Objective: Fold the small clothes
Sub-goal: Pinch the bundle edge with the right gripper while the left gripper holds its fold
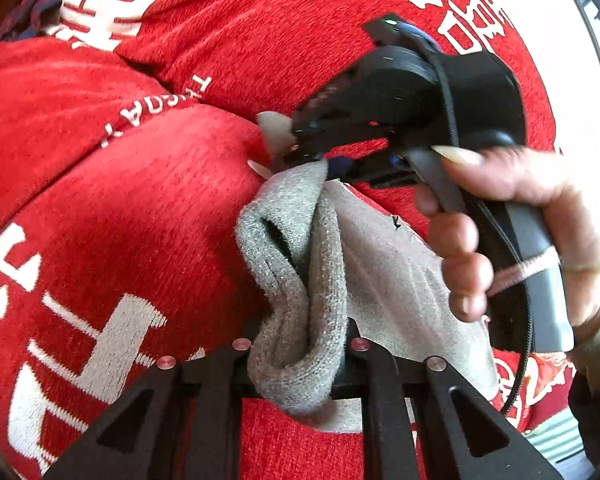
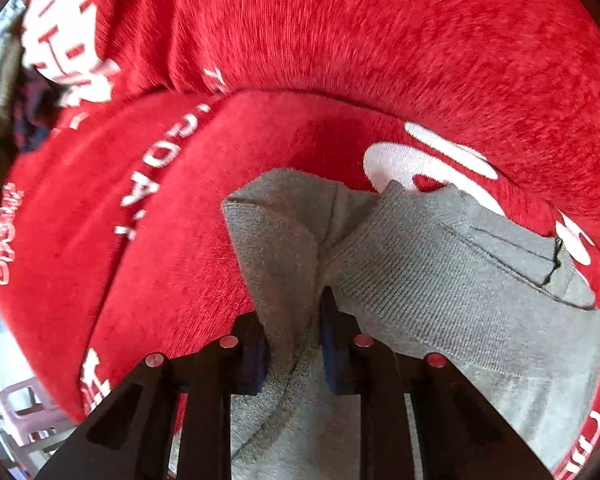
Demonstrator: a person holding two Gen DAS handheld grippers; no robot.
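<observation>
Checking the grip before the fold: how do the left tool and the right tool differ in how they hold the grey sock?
The left tool pinches a thick bunched fold of the grey sock at its near end; the right tool clamps a thinner layer at its far end. The right tool points more steeply down at the red blanket. Both are shut on it.

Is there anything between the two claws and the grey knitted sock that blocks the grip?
Nothing visible. Left claw and right claw are each already closed on the grey knitted sock, above the red cloth.
</observation>
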